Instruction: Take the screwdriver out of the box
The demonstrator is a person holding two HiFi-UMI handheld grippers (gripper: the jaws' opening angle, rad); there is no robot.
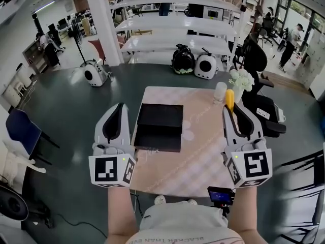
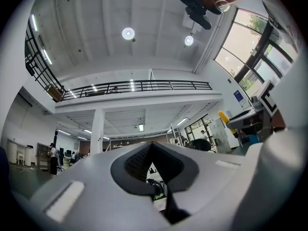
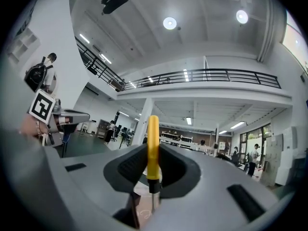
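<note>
Grey hall floor [image 1: 66, 111] lies open on every side of the pink-topped bench [image 1: 203, 151], with a blue chair [image 1: 20, 128] well off to my left and a black office chair [image 1: 259, 105] just beside the bench's right edge. The black box [image 1: 160, 117] sits close to the bench's left edge. My left claw [image 1: 120, 108] hangs just outside that edge, over bare floor, with its jaws together at the tips and nothing in them. My right claw [image 1: 232, 111] is above the right edge, clamped on the yellow-handled screwdriver [image 1: 229, 99]. The handle pokes past the jaw tips, out of the box and well apart from it. A bottle [image 1: 220, 91] and white flowers [image 1: 241, 79] stand near the far right corner.
</note>
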